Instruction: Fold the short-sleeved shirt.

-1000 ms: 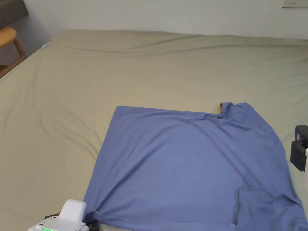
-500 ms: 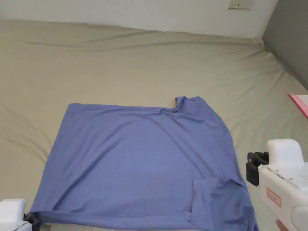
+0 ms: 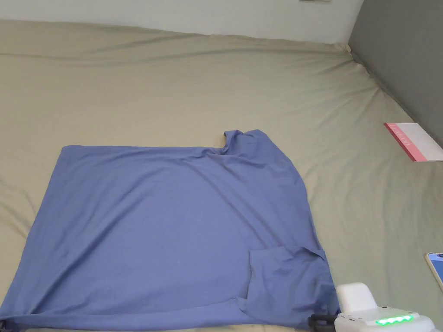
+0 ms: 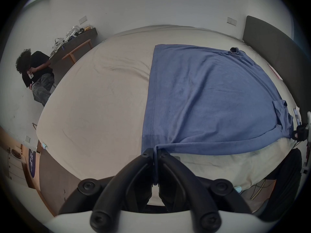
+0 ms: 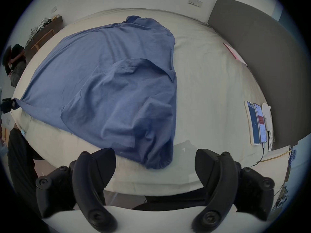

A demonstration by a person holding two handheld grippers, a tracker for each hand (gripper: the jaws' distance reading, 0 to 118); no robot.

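The soft blue shirt (image 3: 164, 229) is lying flat on the wrinkly tan bed (image 3: 367, 181) — left gripper (image 4: 156, 152) is pinching its corner, right gripper (image 5: 155, 161) is hanging open.

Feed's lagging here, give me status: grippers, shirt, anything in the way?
Left gripper shut on near shirt corner. Right gripper open, at near sleeve end, not gripping. Shirt spread on bed, sleeve folded in. Phones off to the side.

1. I see a bed (image 3: 181, 82) under a beige sheet, set against a white wall (image 4: 151, 4).
2. A dark grey headboard (image 5: 262, 65) stands at its right.
3. A wooden desk (image 4: 79, 43), cluttered, stands far left.
4. Wall sockets (image 5: 195, 1) sit above.
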